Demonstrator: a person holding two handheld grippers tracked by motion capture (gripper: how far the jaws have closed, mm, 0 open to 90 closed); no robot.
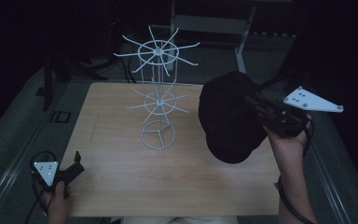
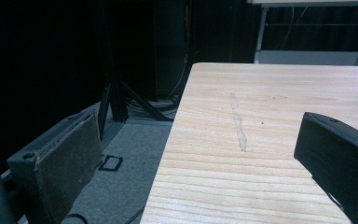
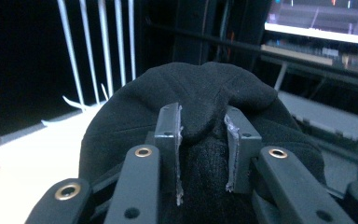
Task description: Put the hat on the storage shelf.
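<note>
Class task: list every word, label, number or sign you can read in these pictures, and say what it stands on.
None can be read.
The black hat, wire rack and wooden table bear no print.
The lit screen in the right gripper view has coloured marks too blurred to read.

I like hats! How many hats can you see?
1. A black hat held off the table, right of the white wire rack, pinched in the right gripper. None hang on the rack.

Black cap (image 1: 228, 119) hiding right gripper's (image 1: 254, 100) jaw tips, high view.
</note>
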